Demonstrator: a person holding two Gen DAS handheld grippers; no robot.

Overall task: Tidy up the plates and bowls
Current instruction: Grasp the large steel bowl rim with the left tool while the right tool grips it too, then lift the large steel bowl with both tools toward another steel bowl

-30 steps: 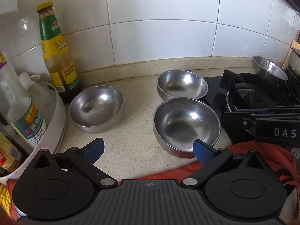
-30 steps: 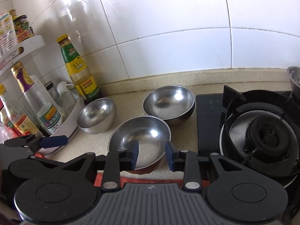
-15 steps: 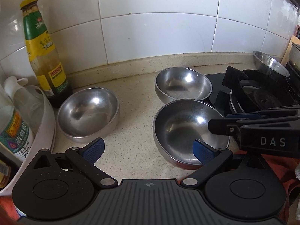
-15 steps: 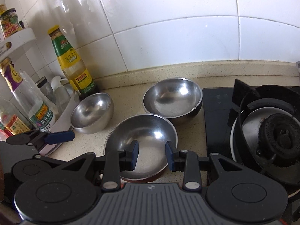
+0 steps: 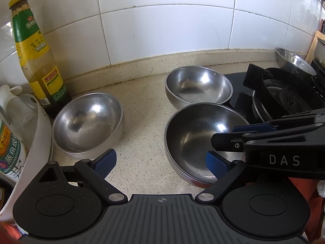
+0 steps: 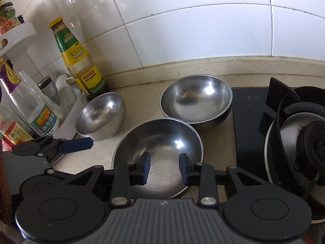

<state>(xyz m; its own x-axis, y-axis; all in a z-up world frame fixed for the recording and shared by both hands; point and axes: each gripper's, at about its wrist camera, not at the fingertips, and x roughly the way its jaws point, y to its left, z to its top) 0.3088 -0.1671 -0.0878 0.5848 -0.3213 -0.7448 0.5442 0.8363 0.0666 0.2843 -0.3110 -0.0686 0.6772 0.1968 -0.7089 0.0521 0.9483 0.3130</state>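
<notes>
Three steel bowls sit on the speckled counter. The near bowl (image 5: 203,142) (image 6: 160,152) lies closest to me, the far bowl (image 5: 198,87) (image 6: 196,98) stands behind it by the stove, and the left bowl (image 5: 88,123) (image 6: 100,116) stands by the sauce bottle. My left gripper (image 5: 160,160) is open, low over the counter between the left and near bowls; its right fingertip overlaps the near bowl's rim. My right gripper (image 6: 165,166) is open with both pads over the near bowl's inside. It also shows in the left wrist view (image 5: 229,140).
A green-labelled sauce bottle (image 5: 36,61) (image 6: 78,61) and a white rack (image 5: 38,138) of bottles stand at the left. A black gas stove (image 5: 284,95) (image 6: 294,126) is at the right, with another steel dish (image 5: 292,61) behind it. A tiled wall backs the counter.
Both grippers have moved forward towards the bowls. The right gripper now reaches over the near bowl's inside. The bowls have not moved.
</notes>
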